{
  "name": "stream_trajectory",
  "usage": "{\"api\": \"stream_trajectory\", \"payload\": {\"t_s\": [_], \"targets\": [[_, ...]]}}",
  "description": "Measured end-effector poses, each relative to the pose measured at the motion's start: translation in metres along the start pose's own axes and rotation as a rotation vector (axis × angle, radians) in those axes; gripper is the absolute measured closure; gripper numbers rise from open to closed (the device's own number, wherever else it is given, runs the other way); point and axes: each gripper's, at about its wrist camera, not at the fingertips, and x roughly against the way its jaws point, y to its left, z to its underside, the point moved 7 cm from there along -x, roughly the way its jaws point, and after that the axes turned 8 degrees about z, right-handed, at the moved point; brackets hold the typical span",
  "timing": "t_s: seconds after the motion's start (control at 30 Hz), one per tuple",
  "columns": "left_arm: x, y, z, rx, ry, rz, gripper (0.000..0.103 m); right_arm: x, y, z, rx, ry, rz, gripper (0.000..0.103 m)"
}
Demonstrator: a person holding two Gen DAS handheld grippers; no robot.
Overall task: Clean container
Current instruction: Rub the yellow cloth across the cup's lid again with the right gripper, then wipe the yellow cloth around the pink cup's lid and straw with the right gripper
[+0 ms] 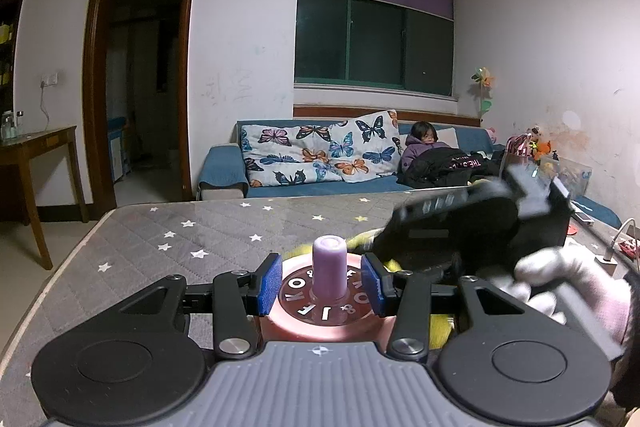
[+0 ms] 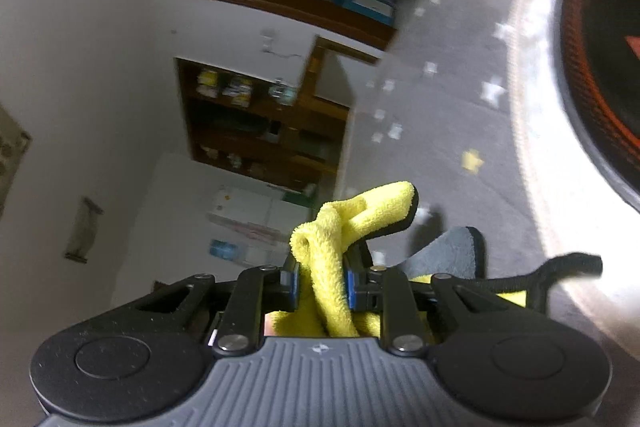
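L + R hand-held grippers on container & cloth

L hand-held gripper was clamped on the round pink plastic container w/ lilac knob, sitting on the grey star-print desk. R hand-held gripper pinched a soft yellow microfibre cloth. Container prob. rigid, light, smooth; hold by rim sides.

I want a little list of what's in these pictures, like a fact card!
surface: grey star-print table cover
container: pink container with a purple knob on its lid
left hand-held gripper: shut on the pink container, blue pads at its two sides
right hand-held gripper: shut on the yellow cloth
background: blue sofa, butterfly pillow
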Motion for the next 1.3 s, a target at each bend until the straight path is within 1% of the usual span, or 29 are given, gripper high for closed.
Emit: {"api": "stream_trajectory", "payload": {"t_s": [0.17, 0.4, 0.63, 0.73, 0.97, 1.07, 1.2, 1.3], "targets": [[-0.002, -0.002, 0.002, 0.001, 0.001, -0.002, 0.055, -0.008, -0.022, 0.011, -0.004, 0.023, 0.058, 0.083], [-0.003, -0.004, 0.002, -0.005, 0.0, -0.009, 0.055, 0.009, -0.028, 0.024, 0.041, 0.017, 0.106, 0.083], [-0.004, -0.003, 0.002, 0.001, 0.001, -0.01, 0.055, 0.032, -0.02, 0.032, 0.062, 0.005, 0.104, 0.083], [-0.005, -0.003, 0.002, -0.002, 0.002, -0.008, 0.056, 0.04, -0.008, 0.03, 0.075, -0.014, 0.07, 0.083], [-0.006, -0.008, 0.004, -0.003, 0.0, -0.009, 0.055, 0.057, 0.037, 0.018, 0.122, -0.072, -0.079, 0.083], [-0.006, -0.009, 0.004, 0.0, 0.0, -0.008, 0.055, 0.053, 0.04, 0.019, 0.129, -0.066, -0.094, 0.083], [-0.006, -0.012, 0.004, -0.001, -0.001, -0.008, 0.055, 0.049, 0.028, 0.018, 0.072, -0.067, -0.1, 0.083], [-0.006, -0.014, 0.003, 0.0, -0.002, -0.01, 0.055, 0.045, 0.016, 0.018, 0.041, -0.063, -0.086, 0.083]]}}
